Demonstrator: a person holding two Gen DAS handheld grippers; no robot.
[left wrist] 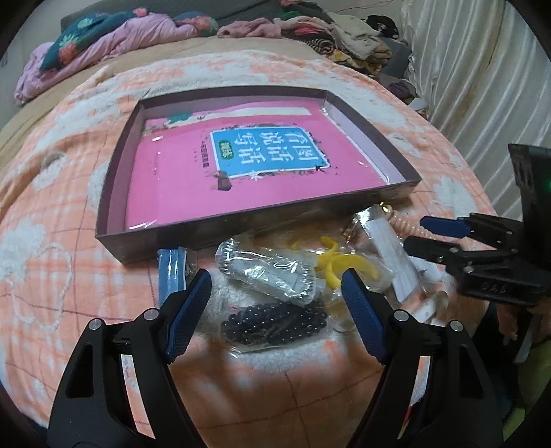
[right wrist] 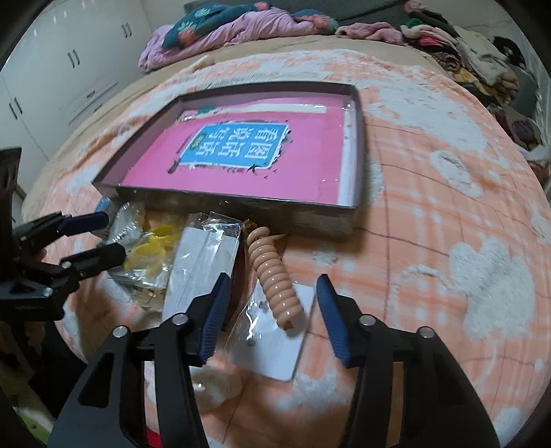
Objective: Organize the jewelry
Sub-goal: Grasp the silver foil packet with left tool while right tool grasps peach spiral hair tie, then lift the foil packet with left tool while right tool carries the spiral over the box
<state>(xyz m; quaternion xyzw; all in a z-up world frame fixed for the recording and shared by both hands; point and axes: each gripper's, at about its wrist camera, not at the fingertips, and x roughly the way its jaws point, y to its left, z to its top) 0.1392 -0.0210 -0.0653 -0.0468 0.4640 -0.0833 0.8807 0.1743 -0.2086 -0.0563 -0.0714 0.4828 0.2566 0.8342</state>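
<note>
A shallow dark box [left wrist: 113, 172] [right wrist: 358, 148] with a pink book inside lies on the bed. Bagged jewelry is piled in front of it. My left gripper [left wrist: 275, 286] is open and empty above a bag of black beads [left wrist: 275, 322] and a bag with a grey piece [left wrist: 267, 274]; a yellow clip [left wrist: 339, 263] lies beside them. My right gripper [right wrist: 272, 287] is open and empty around a beige spiral band [right wrist: 273, 279] lying on a white card in a clear bag [right wrist: 272, 351]. The right gripper [left wrist: 415, 232] shows in the left wrist view, the left gripper [right wrist: 113, 234] in the right wrist view.
An orange and white fleece blanket [left wrist: 51, 241] [right wrist: 447, 206] covers the bed. Piled clothes [left wrist: 120, 34] [right wrist: 241, 24] lie at the far end. A blue strip [left wrist: 170, 272] lies by the box's near left corner. White cupboards [right wrist: 51, 69] stand at left, a curtain [left wrist: 482, 69] at right.
</note>
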